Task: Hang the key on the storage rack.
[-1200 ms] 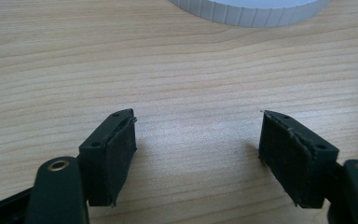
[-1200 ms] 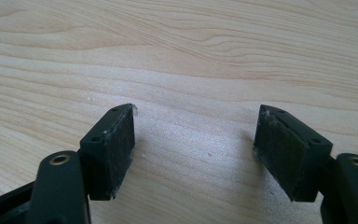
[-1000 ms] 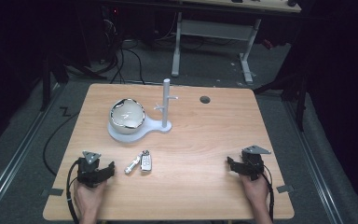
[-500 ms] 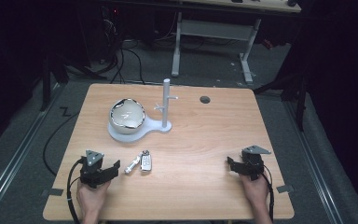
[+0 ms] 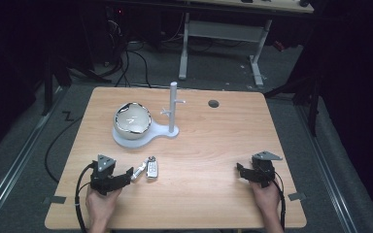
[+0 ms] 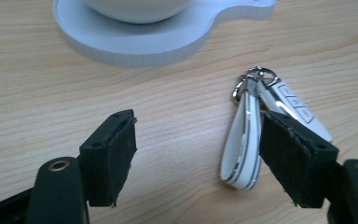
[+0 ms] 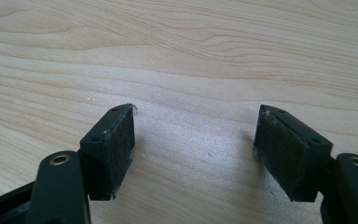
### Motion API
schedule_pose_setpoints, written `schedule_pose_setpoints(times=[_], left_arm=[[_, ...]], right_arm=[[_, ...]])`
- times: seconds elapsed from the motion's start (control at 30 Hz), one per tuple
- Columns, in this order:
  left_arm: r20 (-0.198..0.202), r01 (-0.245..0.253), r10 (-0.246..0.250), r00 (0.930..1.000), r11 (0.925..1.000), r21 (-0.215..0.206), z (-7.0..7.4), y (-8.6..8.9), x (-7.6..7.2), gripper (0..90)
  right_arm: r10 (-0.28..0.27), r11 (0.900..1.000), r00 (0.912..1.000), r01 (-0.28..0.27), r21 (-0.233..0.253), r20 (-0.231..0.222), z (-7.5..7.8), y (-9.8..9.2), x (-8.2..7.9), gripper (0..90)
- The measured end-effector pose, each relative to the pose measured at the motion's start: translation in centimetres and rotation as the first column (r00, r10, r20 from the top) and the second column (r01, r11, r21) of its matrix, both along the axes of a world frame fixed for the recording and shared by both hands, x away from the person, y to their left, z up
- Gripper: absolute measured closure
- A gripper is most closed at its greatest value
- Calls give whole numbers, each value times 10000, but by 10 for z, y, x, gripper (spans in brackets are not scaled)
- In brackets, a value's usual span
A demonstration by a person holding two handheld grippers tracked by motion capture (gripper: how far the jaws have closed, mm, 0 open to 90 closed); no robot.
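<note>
White key fob (image 6: 242, 140) flat on table (image 5: 209, 145), near stand base (image 6: 163, 39). Left tongs (image 6: 198, 154) spread, moved in since a second ago, strap now between jaws: grasp imminent. Right tongs (image 7: 196, 149) spread, unmoved.

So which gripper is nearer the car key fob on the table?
Left. The left gripper sits right beside the key fob, jaws open toward it; the right gripper rests far across the table.

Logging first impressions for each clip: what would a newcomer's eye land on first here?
Probably the white stand at the table's far left, carrying a shiny bowl and an upright post. Next, the key fob with its white strap lying on the wood, right at the open left gripper. The right gripper, also open, rests over bare table at the near right.
</note>
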State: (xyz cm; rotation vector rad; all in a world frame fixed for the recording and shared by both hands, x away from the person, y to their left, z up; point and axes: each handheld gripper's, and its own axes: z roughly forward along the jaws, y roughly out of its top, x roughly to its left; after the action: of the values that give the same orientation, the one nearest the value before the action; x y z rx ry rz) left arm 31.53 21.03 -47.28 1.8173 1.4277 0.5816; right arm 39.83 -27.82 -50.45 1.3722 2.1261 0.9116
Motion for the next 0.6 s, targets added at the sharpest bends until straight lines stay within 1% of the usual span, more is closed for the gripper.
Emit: schedule_pose_setpoints(times=[0.03,0.07,0.13,0.17,0.2,0.3,0.33,0.43,0.53,0.6], left_arm=[[-11,50,-50,10000,10000,74,1,-3,1,267],[9,228,-228,9997,9995,238,2,-10,2,267],[-25,399,-398,9992,9990,213,2,-16,4,267],[-25,399,-398,9992,9990,213,2,-16,4,266],[-85,568,-566,9984,9981,236,1,-22,7,265],[-210,812,-804,9965,9961,358,0,-31,10,264],[-210,812,-804,9965,9961,358,0,-31,10,263],[-280,972,-963,9950,9948,307,-2,-40,13,262],[-342,1025,-1015,9942,9943,289,-4,-43,16,261],[-471,1134,-1123,9926,9933,231,-6,-47,19,258]], right_arm=[[2,10000,10000,-2,0,0,0,0,0,290],[2,10000,10000,-2,1,0,0,0,0,290],[2,10000,10000,-2,0,0,0,0,0,290],[2,10000,10000,-2,0,0,0,0,0,290],[2,10000,10000,-2,0,0,0,0,0,290],[1,10000,10000,-1,1,0,0,0,0,290],[1,10000,10000,-1,1,0,0,0,0,290],[0,10000,10000,0,0,-1,0,0,0,290],[2,10000,10000,-2,1,-1,0,0,0,290],[1,10000,10000,-1,0,-1,0,0,0,290]])
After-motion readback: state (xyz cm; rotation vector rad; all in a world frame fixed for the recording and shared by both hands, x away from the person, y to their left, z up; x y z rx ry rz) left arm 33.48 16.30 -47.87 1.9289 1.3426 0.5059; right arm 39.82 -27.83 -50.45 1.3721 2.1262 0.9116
